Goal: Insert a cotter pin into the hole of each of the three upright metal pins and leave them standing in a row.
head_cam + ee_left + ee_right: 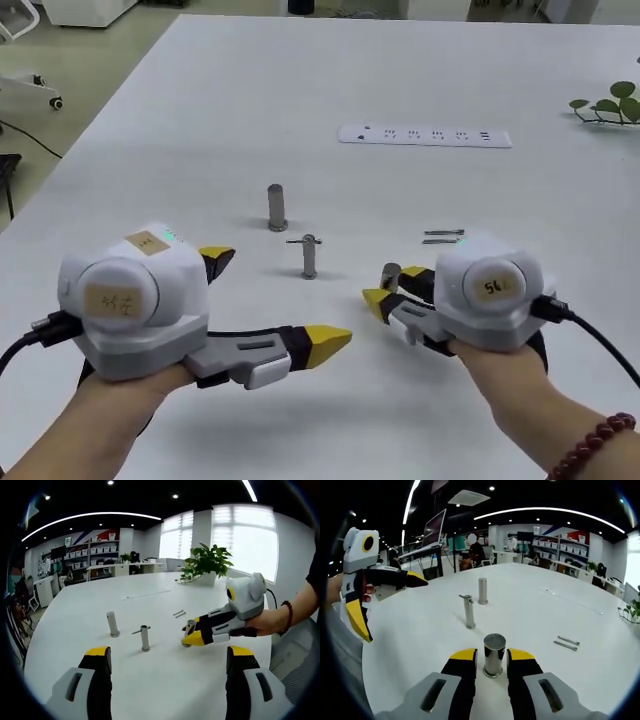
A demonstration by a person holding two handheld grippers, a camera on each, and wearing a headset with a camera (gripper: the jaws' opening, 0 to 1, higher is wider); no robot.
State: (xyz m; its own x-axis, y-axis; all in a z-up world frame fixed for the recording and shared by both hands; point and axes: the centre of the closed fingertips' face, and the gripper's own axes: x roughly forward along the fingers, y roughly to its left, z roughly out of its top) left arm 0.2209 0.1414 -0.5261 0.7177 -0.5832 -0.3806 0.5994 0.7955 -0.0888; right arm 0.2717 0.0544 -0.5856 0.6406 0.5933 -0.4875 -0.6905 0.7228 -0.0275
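- Fingers of left gripper spread wide, gripping nothing, with bare table between the yellow tips.
- Ahead of those tips and well apart from them: three upright metal pins in a slanting line, from far left to near right.
- Far pin: upright on its base, farthest from both grippers.
- Middle pin: upright, nearer than far pin and a little to its right, with a cotter pin crosswise through its top, sticking out mostly to the left.
- Near pin: upright, base on table, directly between fingers of right gripper.
- Right fingers set narrow, one on each side of near pin and just beside it. In the right gripper view a thin sliver seems to show on either side, so contact or firm grip impossible to tell.
- In the left gripper view: right gripper at the right, its tips around near pin, just right of middle pin.
- Two loose cotter pins: flat on table, side by side, beyond right gripper and to the right of middle pin, apart from all three metal pins.
- Power strip: flat on table, far back, well beyond the pins.
- Leafy sprig: at the far right edge of table.
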